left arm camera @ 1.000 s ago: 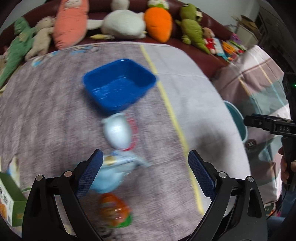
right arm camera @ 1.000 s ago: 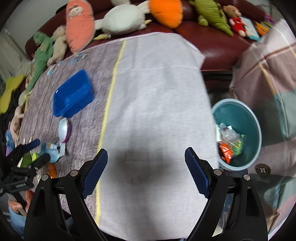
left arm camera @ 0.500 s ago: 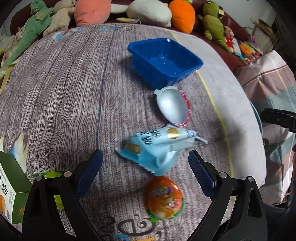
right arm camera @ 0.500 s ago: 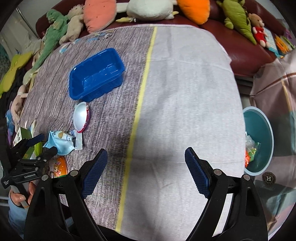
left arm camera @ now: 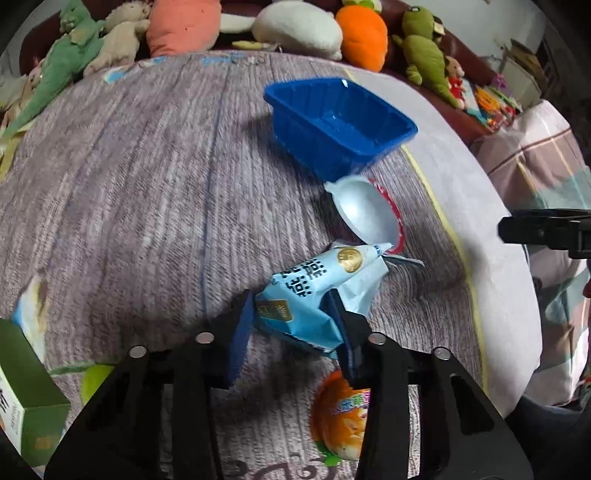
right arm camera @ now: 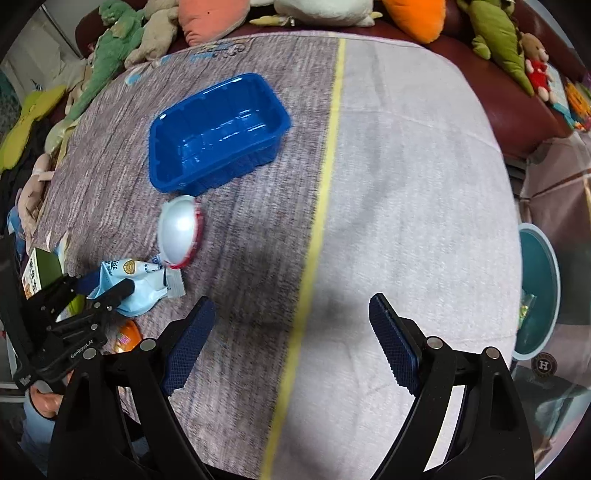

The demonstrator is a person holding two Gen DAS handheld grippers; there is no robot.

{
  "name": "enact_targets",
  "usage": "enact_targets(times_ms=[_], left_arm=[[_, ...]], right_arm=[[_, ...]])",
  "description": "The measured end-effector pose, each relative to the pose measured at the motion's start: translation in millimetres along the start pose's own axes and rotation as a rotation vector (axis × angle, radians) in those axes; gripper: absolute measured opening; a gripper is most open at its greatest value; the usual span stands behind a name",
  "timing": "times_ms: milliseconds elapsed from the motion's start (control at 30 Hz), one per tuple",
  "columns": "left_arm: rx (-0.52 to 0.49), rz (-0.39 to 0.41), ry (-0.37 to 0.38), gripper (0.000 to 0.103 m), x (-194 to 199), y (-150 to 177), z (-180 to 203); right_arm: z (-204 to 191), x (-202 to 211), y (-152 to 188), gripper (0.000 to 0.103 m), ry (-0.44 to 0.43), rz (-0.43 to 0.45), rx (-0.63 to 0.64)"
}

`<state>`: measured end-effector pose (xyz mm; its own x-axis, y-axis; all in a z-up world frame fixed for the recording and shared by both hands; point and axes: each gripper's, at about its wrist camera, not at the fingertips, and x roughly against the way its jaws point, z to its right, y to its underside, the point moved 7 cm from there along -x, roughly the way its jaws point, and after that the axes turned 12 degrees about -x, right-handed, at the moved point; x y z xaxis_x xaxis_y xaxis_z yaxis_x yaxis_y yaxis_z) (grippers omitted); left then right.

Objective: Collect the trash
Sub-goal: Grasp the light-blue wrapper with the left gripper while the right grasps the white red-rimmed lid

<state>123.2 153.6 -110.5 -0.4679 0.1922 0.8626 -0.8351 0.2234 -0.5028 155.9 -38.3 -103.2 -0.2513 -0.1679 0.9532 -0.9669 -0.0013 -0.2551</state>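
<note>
Table under a grey-and-purple cloth, sofa with plush toys behind.
Left gripper jaws closing on the light-blue wrapper, pads apparently touching; right gripper jaws wide, empty. Teal bin sits beside the table, contents blurry.

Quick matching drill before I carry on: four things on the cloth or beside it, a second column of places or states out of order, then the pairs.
Things:
1. light-blue wrapper
2. blue tray
3. silver foil lid
4. teal bin

Places or states:
A. off the table's right edge, trash inside
B. between the closing pads of the left tool
C. empty, far side of the purple cloth
D. flat on the cloth, just in front of the tray

Pairs: 1-B, 2-C, 3-D, 4-A
</note>
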Motion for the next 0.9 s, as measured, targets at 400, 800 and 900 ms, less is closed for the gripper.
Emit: enact_targets(times_ms=[400, 800, 900], left_arm=[[0.17, 0.041, -0.083, 0.039, 18.2, -7.7, -80.2], [0.221, 0.022, -0.076, 0.04, 6.5, -9.2, -93.9], [0.22, 0.019, -0.076, 0.04, 4.2, -11.1, -93.0]], right_arm=[[-73.1, -41.5, -14.2, 0.082, -0.081, -0.044, 0.077], [-117.8, -82.1, -16.6, 0.054, -0.062, -0.019, 0.209], [-113.1, -89.3, -17.3, 0.048, -0.077, -0.033, 0.199]])
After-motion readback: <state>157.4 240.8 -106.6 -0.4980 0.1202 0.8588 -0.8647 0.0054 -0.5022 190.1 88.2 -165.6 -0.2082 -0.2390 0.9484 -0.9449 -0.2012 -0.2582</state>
